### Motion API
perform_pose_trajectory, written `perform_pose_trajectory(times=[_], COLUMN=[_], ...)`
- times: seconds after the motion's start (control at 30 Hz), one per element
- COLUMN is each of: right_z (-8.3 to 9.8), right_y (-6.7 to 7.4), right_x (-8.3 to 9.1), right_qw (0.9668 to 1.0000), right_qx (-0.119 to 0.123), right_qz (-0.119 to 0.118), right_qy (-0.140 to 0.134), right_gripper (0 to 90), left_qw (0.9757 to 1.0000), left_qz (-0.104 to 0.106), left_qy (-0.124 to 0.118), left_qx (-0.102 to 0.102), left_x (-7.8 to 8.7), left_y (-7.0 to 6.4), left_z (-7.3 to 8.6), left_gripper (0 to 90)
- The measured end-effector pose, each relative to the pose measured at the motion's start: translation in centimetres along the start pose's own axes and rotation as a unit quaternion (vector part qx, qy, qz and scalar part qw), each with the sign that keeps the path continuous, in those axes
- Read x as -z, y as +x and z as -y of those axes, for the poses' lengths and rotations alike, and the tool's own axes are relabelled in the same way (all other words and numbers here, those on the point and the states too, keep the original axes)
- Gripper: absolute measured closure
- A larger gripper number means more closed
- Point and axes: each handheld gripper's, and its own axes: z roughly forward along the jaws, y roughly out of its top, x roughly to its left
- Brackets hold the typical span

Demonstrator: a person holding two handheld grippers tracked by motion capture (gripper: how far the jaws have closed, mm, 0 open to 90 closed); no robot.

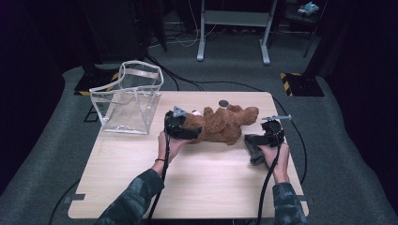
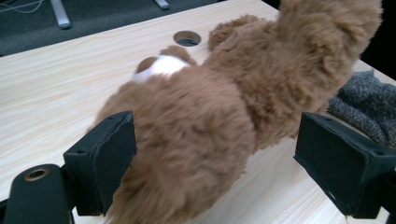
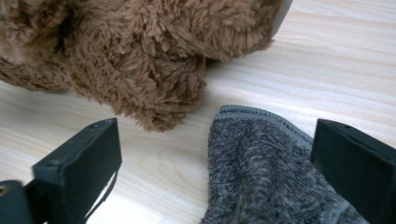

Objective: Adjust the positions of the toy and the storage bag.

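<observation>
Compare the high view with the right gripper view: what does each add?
High view alone: a clear plastic bag at the table's far left, and the left claw at the teddy bear. Right gripper view alone: the grey sock's ribbed cuff between the open right claw jaws. Both share bear, sock, wooden table.

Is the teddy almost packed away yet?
Not yet. The teddy bear lies on the table, between the left gripper's open fingers. The right gripper is open around a grey sock. The clear bag holds nothing.
</observation>
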Motion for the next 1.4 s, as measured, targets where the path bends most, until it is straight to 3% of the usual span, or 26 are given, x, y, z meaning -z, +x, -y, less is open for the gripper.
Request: perform_pose_trajectory(times=[0.33,0.53,0.6,0.7,0.73,0.77,0.87,0.93,1.03,1.13,1.27,1.4], right_z=[-1.0,-1.5,-1.6,-1.7,-1.7,-1.7,-1.7,-1.7,-1.6,-1.8,-2.3,-2.8], right_y=[-0.3,-0.1,-0.2,0.0,0.0,0.1,0.0,0.0,-0.4,-0.6,-0.4,-0.2], right_x=[-0.8,-1.0,-0.9,-1.0,-1.0,-1.1,-1.1,-1.0,-1.0,-1.0,-1.3,-1.5], right_qw=[1.0,0.9999,0.9998,0.9998,0.9998,0.9999,0.9998,0.9998,0.9997,0.9986,0.9988,0.9981], right_qx=[0.005,-0.001,0.01,0.002,0.002,0.002,0.004,0.004,-0.005,-0.033,-0.024,-0.033], right_qz=[-0.007,-0.015,-0.014,-0.017,-0.019,-0.017,-0.018,-0.018,-0.024,-0.038,-0.031,-0.035], right_qy=[-0.003,-0.003,-0.005,-0.004,-0.004,-0.002,-0.002,-0.003,-0.007,-0.016,-0.027,-0.038], right_gripper=[0.0,0.0,0.0,0.0,0.0,0.0,0.0,0.0,2.7,3.3,6.2,14.3], left_qw=[0.9996,0.9985,0.9981,0.9977,0.997,0.996,0.9962,0.9966,0.9979,0.9979,0.9974,0.9971], left_qz=[0.01,0.014,0.022,0.018,0.01,0.006,0.007,0.01,0.021,0.025,0.034,0.042], left_qy=[0.003,0.002,0.005,0.001,0.002,0.006,0.003,0.001,-0.006,-0.009,-0.014,-0.018], left_qx=[-0.028,-0.053,-0.057,-0.065,-0.077,-0.089,-0.087,-0.082,-0.06,-0.06,-0.062,-0.062], left_x=[-2.6,-4.1,-4.7,-5.3,-5.5,-5.6,-5.4,-5.3,-4.6,-4.2,-3.9,-3.4], left_y=[-2.9,-4.8,-5.3,-5.8,-6.1,-6.2,-5.9,-5.6,-4.5,-4.3,-4.3,-4.0], left_z=[-1.6,-2.6,-2.9,-3.1,-3.1,-3.1,-2.8,-2.7,-2.0,-1.6,-0.9,-0.3], left_gripper=[8.5,15.2,16.9,28.1,33.5,49.2,66.4,69.7,71.6,71.7,71.9,72.3])
